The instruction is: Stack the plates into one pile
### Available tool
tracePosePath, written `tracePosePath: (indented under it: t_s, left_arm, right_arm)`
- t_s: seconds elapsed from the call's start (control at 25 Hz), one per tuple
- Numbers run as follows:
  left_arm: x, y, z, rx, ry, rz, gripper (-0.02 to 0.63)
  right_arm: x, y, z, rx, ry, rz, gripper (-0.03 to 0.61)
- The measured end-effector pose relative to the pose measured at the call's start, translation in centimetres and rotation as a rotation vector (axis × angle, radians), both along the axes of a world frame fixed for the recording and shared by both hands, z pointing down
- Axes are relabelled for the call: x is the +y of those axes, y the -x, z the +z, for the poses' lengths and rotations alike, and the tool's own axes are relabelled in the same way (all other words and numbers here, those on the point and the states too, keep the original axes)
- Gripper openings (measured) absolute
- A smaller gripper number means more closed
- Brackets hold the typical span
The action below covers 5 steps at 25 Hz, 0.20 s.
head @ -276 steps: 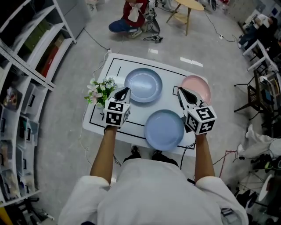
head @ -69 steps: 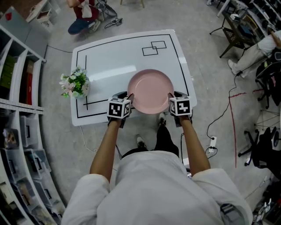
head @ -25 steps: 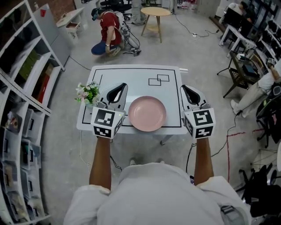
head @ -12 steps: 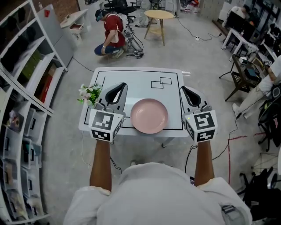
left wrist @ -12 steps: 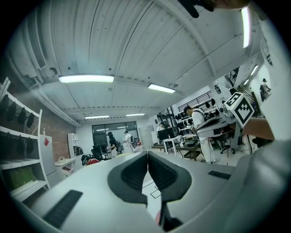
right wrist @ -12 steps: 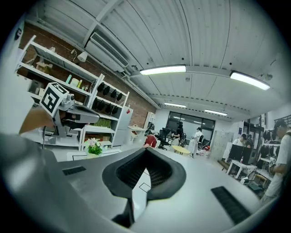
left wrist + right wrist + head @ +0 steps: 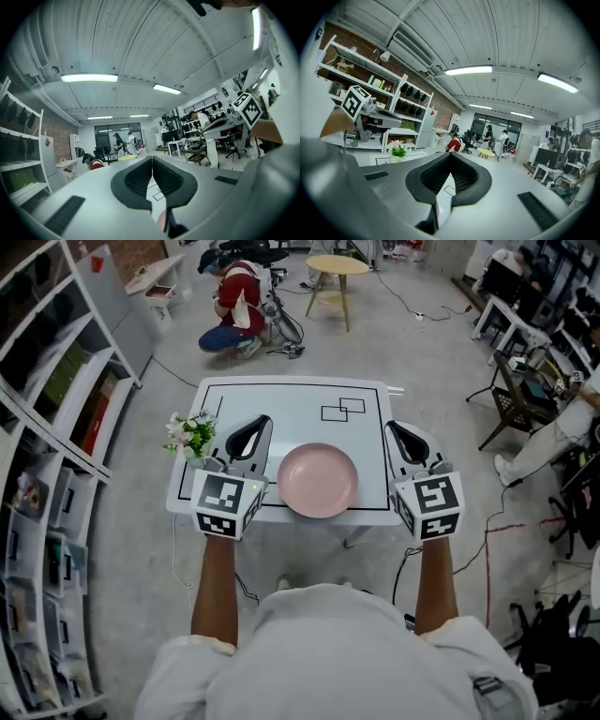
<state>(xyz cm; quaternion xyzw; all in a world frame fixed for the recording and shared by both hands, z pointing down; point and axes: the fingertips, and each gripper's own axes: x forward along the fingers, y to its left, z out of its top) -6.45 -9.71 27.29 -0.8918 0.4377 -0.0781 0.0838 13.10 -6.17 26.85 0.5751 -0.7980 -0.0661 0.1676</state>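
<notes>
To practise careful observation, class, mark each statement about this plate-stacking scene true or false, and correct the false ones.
1. A pink plate lies on the white table. True.
2. The left gripper grips the plate's rim. False: its jaws are together with nothing between them, and it is beside the plate.
3. The right gripper is shut and empty. True.
4. The flowers stand at the table's right edge. False: in the head view they are at its left edge.
5. Two blue plates lie apart on the table. False: from above only the pink plate shows.
</notes>
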Motion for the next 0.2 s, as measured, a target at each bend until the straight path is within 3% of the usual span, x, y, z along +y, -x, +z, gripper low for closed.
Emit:
tracePosePath:
  t_s: [0.2]
  left_arm:
    - [0.17, 0.03, 0.42, -0.004, 0.008, 0.003, 0.020]
  right_arm:
    - [0.16, 0.14, 0.26, -0.002, 0.007, 0.003, 0.012]
